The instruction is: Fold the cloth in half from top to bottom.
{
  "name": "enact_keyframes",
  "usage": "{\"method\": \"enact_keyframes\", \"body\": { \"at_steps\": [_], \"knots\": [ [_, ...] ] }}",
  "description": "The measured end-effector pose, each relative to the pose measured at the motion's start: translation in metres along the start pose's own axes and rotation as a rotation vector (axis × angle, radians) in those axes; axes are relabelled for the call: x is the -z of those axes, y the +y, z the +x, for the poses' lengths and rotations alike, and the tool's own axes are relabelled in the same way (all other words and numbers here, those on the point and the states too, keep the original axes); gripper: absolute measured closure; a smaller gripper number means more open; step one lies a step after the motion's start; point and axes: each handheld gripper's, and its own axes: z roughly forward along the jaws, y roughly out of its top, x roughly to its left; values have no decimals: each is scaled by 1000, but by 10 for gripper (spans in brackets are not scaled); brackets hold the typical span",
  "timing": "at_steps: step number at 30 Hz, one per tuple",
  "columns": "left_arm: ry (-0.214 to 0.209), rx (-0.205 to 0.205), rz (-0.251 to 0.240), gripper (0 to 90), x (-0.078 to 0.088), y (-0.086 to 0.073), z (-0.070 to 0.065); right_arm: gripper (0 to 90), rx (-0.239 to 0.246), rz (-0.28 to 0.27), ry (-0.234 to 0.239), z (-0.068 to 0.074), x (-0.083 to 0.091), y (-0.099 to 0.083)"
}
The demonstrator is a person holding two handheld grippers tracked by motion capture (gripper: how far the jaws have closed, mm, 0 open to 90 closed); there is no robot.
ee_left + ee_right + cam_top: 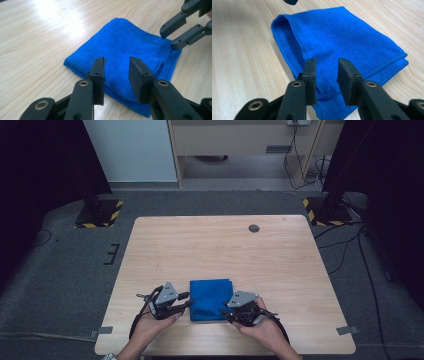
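Note:
A blue cloth point(211, 299), folded into a small thick rectangle, lies flat near the table's front edge between my two hands. My left gripper point(189, 300) sits at the cloth's left edge. In the left gripper view its jaws point(117, 62) stand apart just above the cloth point(125, 47), pressing on nothing. My right gripper point(229, 312) is at the cloth's front right corner. The right gripper view shows its jaws point(327, 63) parted over the cloth point(342, 37), with a slight pucker of fabric low between them. The right gripper point(172, 38) also shows open at the cloth's far corner.
The wooden table point(220, 245) has a round cable hole point(254, 228) near its back edge. Two black stands with yellow-black striped bases point(100, 214) point(325, 211) flank the table's back corners. Grey tape point(346, 330) marks the front corners.

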Motion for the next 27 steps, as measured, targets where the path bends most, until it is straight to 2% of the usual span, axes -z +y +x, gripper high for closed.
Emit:
{"method": "enact_keyframes", "body": {
  "at_steps": [7, 12, 15, 18, 20, 22, 27],
  "knots": [
    [0, -44, 84, 633, -14, -3, -5, 633, -10, 24, -21, -4, -8, -3],
    [5, -100, 161, 607, -20, -8, -10, 623, 5, 59, -29, -4, -11, -6],
    [20, -139, 183, 590, -22, -10, -13, 614, 3, 82, -40, -5, -10, -9],
    [18, -148, 177, 557, -22, -10, -15, 599, 13, 104, -47, -6, -8, -11],
    [28, -138, 157, 500, -21, -8, -14, 575, 12, 100, -47, -7, -7, -12],
    [33, -109, 128, 414, -19, -5, -11, 537, 3, 87, -52, -8, -5, -11],
    [56, -48, 63, 296, -16, -1, -3, 437, -36, 38, -65, -12, -4, -6]
  ]
}}
